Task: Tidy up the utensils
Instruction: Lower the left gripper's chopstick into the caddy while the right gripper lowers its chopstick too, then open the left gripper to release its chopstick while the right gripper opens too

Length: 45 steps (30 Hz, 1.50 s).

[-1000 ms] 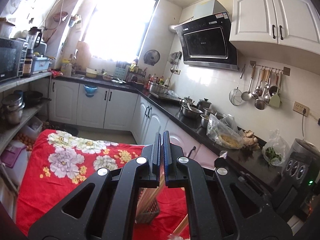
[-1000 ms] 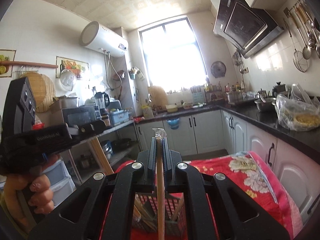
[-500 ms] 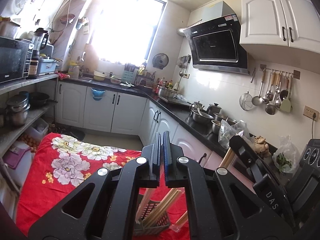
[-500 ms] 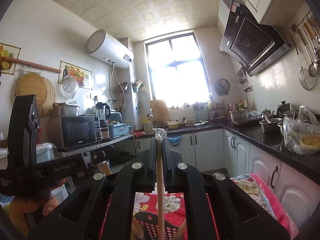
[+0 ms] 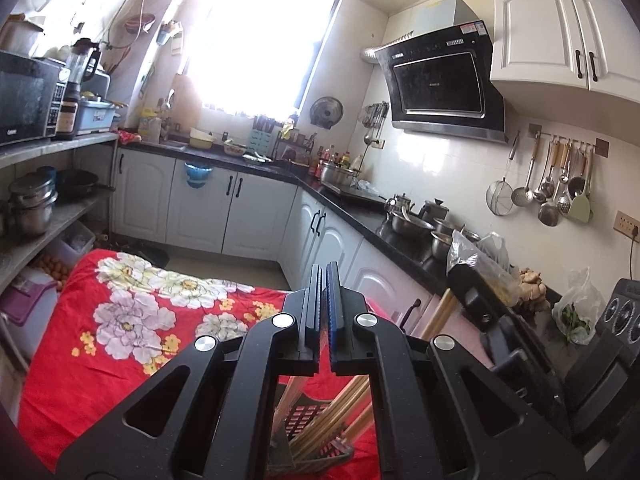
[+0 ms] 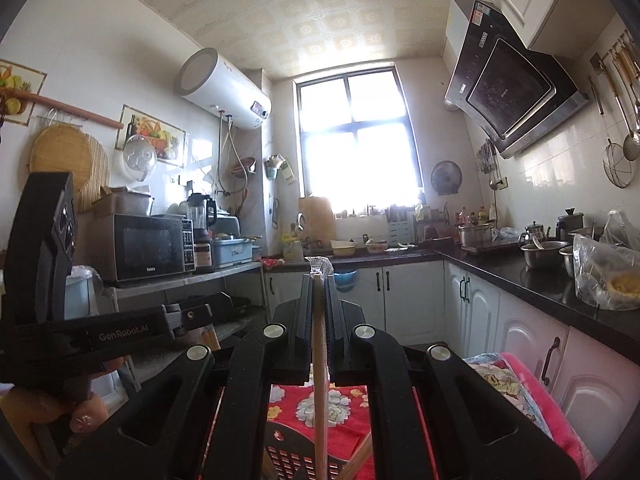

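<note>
**Drop the held chopstick into the basket**

Your right gripper has its jaws pinching a long pale wooden chopstick, plastic-wrapped tip poking out past the fingertips at frame centre. Your left gripper has jaws pressed together, nothing between them. At the bottom centre of both views sits the dark perforated plastic utensil basket, with more wooden chopsticks leaning in it, on the red floral cloth. Likely next: keep the stick vertical, line it over the basket opening, lower it, then release. Watch that it doesn't catch the leaning sticks and tip the basket.
</note>
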Motion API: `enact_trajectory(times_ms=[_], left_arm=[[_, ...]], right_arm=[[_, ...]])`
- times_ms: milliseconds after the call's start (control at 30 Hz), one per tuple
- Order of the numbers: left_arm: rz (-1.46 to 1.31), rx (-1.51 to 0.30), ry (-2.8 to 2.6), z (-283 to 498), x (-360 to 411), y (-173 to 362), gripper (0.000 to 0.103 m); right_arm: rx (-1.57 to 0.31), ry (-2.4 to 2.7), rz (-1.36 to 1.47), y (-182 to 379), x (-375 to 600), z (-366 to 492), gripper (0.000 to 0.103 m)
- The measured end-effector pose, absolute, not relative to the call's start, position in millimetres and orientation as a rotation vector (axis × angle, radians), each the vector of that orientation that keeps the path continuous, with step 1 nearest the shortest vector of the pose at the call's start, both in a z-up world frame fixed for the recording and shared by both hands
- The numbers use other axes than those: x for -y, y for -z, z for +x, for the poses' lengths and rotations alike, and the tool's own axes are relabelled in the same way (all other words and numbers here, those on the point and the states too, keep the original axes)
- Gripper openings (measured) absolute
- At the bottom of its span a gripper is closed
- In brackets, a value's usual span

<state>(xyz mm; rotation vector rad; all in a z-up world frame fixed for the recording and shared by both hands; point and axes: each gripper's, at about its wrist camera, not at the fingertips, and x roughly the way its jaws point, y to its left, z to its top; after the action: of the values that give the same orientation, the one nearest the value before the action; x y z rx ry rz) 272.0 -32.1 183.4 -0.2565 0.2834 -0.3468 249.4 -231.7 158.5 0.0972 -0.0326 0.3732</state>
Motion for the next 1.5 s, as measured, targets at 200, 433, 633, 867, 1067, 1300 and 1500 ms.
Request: enact_trajectory(times_ms=[200,433,633,867,1067,1300,1500], left_arm=[[-0.263,-0.291,0.368,276,36,-168,0.001],[-0.285,-0.316,0.390,281,35,-147,0.001],[-0.299,-0.345,0.401,283,35,-132,0.001],[-0.293,-0.365,0.406,281,36,-123,0.001],[-0.289,-0.376,0.398,277,34,-122,0.001],[-0.292,-0.388,0.392,272,31,-120,0.001],[-0.295,-0.393,0.387,268,28,-119,0.001]], right_arm=[[0.013,-0.371,0.084,-137,230,257,0.006],[-0.003,-0.363,0.069,-118,230,257,0.006],[-0.031,-0.361,0.072,-105,234,255,0.006],[-0.088,-0.376,0.107,-95,239,250,0.006],[-0.146,-0.373,0.131,-89,241,244,0.007],[-0.194,-0.362,0.158,-86,245,234,0.012],[-0.227,-0.339,0.178,-81,250,226,0.020]])
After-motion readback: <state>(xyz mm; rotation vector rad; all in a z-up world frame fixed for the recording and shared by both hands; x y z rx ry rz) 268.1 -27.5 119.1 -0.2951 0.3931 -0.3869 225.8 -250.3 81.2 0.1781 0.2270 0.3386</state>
